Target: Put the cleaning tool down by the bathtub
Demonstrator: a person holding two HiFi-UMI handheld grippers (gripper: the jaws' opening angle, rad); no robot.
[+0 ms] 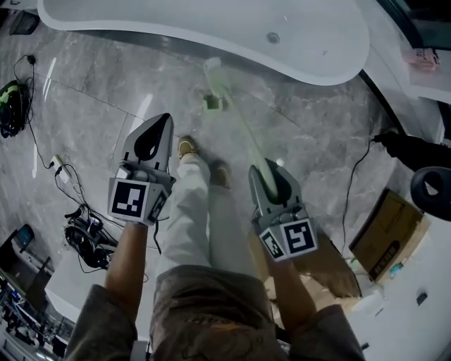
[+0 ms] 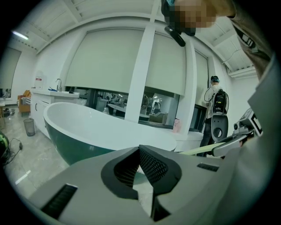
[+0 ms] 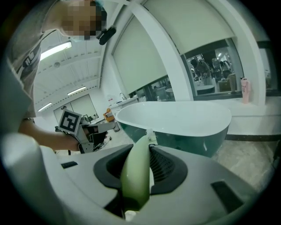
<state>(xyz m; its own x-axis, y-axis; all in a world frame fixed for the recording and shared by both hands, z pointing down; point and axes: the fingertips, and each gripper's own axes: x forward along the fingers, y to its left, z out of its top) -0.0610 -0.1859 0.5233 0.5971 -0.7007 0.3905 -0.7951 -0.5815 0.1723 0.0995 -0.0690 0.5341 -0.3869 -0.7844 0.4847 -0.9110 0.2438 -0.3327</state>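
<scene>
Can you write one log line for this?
right tongs: shut on cleaning tool | left tongs: shut, empty | bathtub: ahead

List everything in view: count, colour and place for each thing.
oval freestanding bathtub: one, white inside, dark green outside, ahead of the person.
long-handled cleaning tool: one, pale green, held at right, far end near the bathtub.
marble floor: one, grey, underfoot.
cable tangle: one, black, floor at left.
cardboard box: one, brown, floor at right.
slim bottle: one, pink, ledge behind the bathtub.
shoes: two, tan, on the floor, mid-view.
left gripper: one, grey, shut, empty.
right gripper: one, grey, shut on the cleaning tool's handle.
</scene>
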